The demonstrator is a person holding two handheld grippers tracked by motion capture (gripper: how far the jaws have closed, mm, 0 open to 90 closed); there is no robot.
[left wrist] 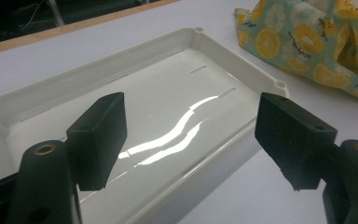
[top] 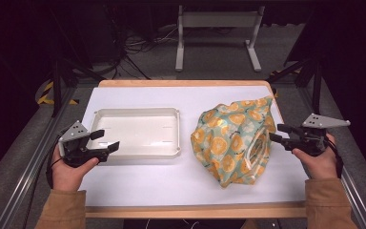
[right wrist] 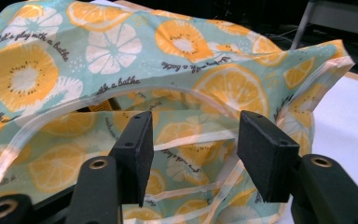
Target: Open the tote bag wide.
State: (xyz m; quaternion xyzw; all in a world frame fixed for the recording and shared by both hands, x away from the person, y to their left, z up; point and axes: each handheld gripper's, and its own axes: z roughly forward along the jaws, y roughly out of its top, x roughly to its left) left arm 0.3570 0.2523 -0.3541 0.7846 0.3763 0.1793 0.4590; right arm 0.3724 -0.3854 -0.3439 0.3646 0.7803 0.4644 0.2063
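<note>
Both forearms, in tan sleeves, are entering from the near edge of the bench (top: 138, 191), one at each lower corner of the high view. The left hand (top: 69, 167) is sitting palm-up under its tool, wrist resting low by the bench's left edge. The left tool (top: 106, 140) is pointing toward the right and slightly away, its jaws standing wide apart with nothing between them. In the left gripper view the jaws are framing the near long wall of the white tray (left wrist: 242, 140); they are hovering just short of it, not touching.

The right hand (top: 318, 160) is gripping its tool from below at the bench's right edge, wrist roughly level. The right tool (top: 277, 132) is pointing left, toward the fabric bag (top: 231, 143). Its jaws are standing wide too, holding nothing. In the right gripper view they are aiming at the bag's open mouth, with the pale trimmed rim (right wrist: 121, 95) arching just beyond the fingertips (right wrist: 137, 154); whether either pad is brushing the cloth I cannot tell.

Farther in, the tray (top: 136, 114) is lying flat on the white bench surface, left of centre, empty. The bag, teal with an orange-slice print, is sitting crumpled right of centre, just beside the tray but apart from it, its mouth facing the right tool.
</note>
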